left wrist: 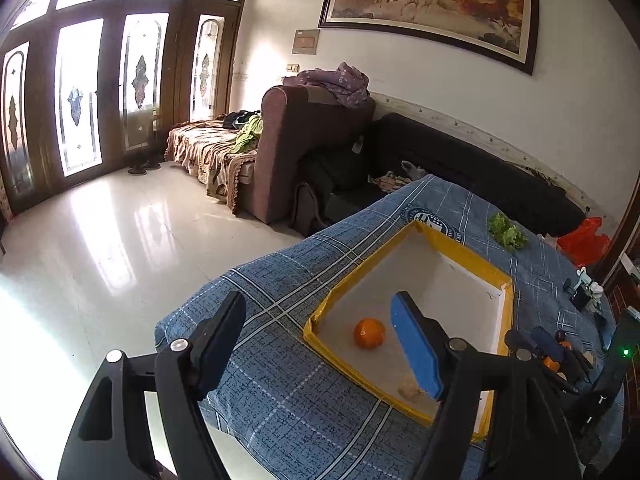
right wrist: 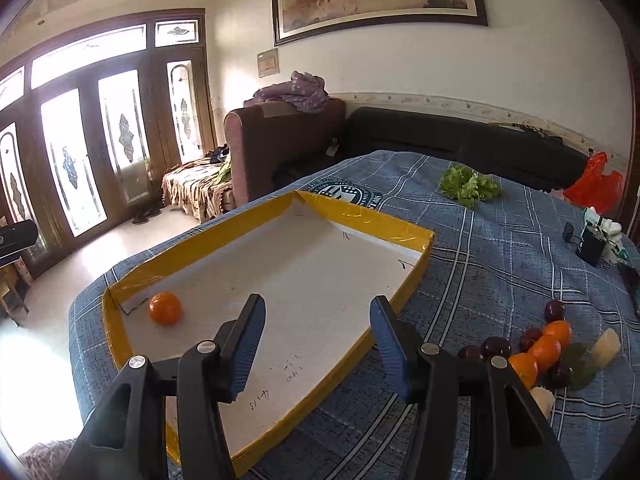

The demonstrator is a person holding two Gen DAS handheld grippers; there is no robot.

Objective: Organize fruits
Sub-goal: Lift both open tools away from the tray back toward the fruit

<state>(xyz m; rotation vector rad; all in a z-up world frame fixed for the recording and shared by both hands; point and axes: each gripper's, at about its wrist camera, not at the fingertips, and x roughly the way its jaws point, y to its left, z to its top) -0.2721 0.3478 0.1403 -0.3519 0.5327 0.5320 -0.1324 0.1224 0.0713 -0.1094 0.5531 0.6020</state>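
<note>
Right gripper point(right wrist: 316, 344): fingers spread wide, holding nothing.
Left gripper point(left wrist: 320, 344): fingers wide apart, holding nothing.
Round orange fruit point(right wrist: 165, 308): one, ahead-left of right fingers, inside yellow-rimmed white tray point(right wrist: 416, 240).
Fruit pile point(right wrist: 536, 348): right of right fingers; three oranges, several dark plums.
Green lettuce point(right wrist: 470, 186): beyond the tray, on blue plaid tabletop point(right wrist: 500, 264).

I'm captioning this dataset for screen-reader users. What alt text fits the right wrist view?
The open right claw hovers over a shallow yellow-rimmed tray holding one orange on a blue plaid cloth. A pile of oranges and dark fruits waits to its right; lettuce lies farther back.
</note>
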